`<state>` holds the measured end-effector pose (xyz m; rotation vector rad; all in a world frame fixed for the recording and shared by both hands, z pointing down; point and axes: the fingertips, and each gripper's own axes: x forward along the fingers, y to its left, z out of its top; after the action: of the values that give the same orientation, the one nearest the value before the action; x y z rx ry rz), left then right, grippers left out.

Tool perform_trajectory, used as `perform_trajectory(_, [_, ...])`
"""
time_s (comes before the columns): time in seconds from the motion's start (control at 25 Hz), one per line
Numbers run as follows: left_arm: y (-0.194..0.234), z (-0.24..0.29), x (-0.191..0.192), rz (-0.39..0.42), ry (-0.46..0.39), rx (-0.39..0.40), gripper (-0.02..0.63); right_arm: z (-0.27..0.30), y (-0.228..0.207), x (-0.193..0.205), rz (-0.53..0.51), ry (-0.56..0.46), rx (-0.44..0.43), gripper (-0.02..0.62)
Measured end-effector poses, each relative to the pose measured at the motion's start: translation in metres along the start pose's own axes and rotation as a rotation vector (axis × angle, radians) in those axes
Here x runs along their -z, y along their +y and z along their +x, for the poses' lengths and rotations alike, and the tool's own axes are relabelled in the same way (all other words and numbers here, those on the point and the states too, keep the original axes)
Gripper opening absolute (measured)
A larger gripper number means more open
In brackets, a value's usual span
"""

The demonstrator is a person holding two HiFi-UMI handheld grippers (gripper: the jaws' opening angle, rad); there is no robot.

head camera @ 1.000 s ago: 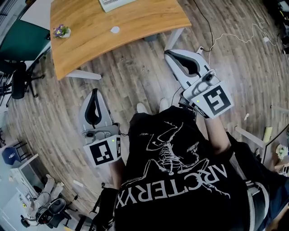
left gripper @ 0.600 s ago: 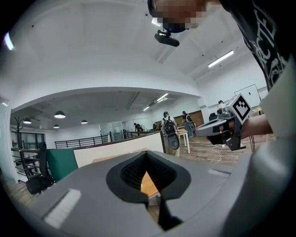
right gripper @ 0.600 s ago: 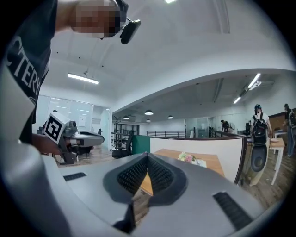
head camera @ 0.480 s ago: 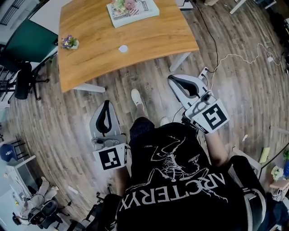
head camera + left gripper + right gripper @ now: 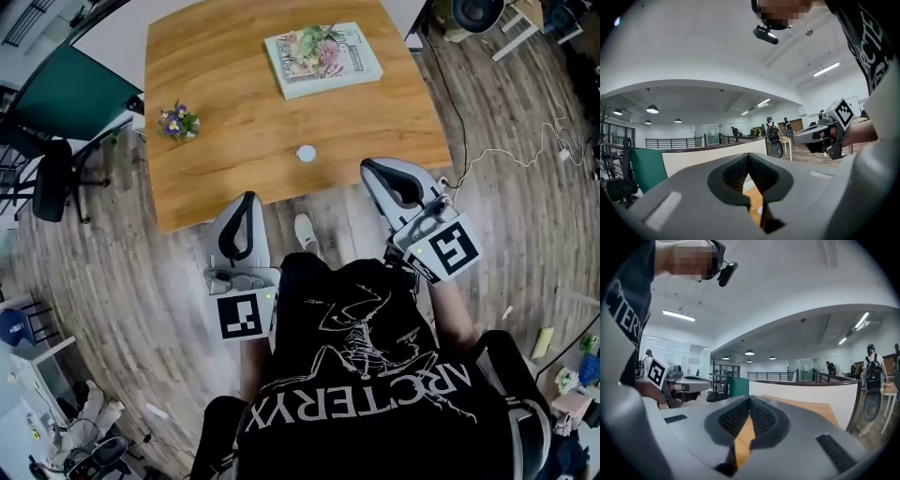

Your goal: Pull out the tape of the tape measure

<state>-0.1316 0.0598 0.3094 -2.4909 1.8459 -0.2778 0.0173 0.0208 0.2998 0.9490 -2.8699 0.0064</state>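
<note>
Head view, table [image 5: 225, 112]: light wooden top with a curved near edge, standing on a plank floor [image 5: 112, 281].
Head view, tape measure [image 5: 306, 153]: small white round case lying on the table near its front edge. It is ahead of both grippers, roughly between their lines, and touches neither.
Head view, book [image 5: 322, 59]: floral cover, lying flat at the far side of the table, well apart from the tape measure.
Head view, flower pot [image 5: 177, 123]: small, with purple and yellow blooms, on the left part of the table.
Head view, left gripper [image 5: 247, 197]: held in front of the person, its tip overlapping the table's near edge in the picture.
Head view, right gripper [image 5: 368, 165]: held likewise, its tip just right of the tape measure but apart from it.
Left gripper view, left gripper [image 5: 748, 159]: jaws together, ribbed pads meeting along one seam, nothing held. Wooden table top shows through the slit below the seam.
Left gripper view, right gripper [image 5: 797, 137]: at the right, roughly level, gripped by a hand.
Right gripper view, right gripper [image 5: 750, 401]: jaws together pad to pad, nothing clamped. Wood shows through the slit.
Right gripper view, left gripper [image 5: 701, 384]: at the left, roughly level.
Right gripper view, table [image 5: 811, 409]: the top runs ahead and to the right of the jaws.
</note>
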Motion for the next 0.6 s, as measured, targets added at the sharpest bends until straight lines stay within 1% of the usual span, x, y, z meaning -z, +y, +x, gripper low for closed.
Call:
perform_trajectory(0.12, [0.04, 0.023, 0.001, -0.012, -0.003, 0.008, 0.012, 0.038, -0.008, 0.002, 0.012, 0.026, 0.033, 0.006])
perform_trajectory(0.2, [0.056, 0.034, 0.009, -0.031, 0.012, 0.012, 0.012, 0.056, -0.013, 0.008, 0.02, 0.059, 0.04, 0.006])
perform_trajectory(0.28, [0.065, 0.043, 0.016, -0.038, 0.035, 0.021, 0.012, 0.068, -0.018, 0.012, 0.026, 0.086, 0.039, 0.006])
perform_trajectory(0.4, [0.068, 0.054, 0.022, -0.038, 0.047, 0.025, 0.012, 0.081, -0.031, 0.022, 0.035, 0.125, 0.042, 0.006])
perform_trajectory(0.52, [0.072, 0.059, 0.024, -0.042, 0.056, 0.009, 0.012, 0.096, -0.038, 0.05, 0.052, 0.195, 0.028, 0.008])
perform_trajectory(0.6, [0.075, 0.062, 0.027, -0.048, 0.071, -0.008, 0.012, 0.11, -0.043, 0.083, 0.058, 0.249, 0.019, 0.011])
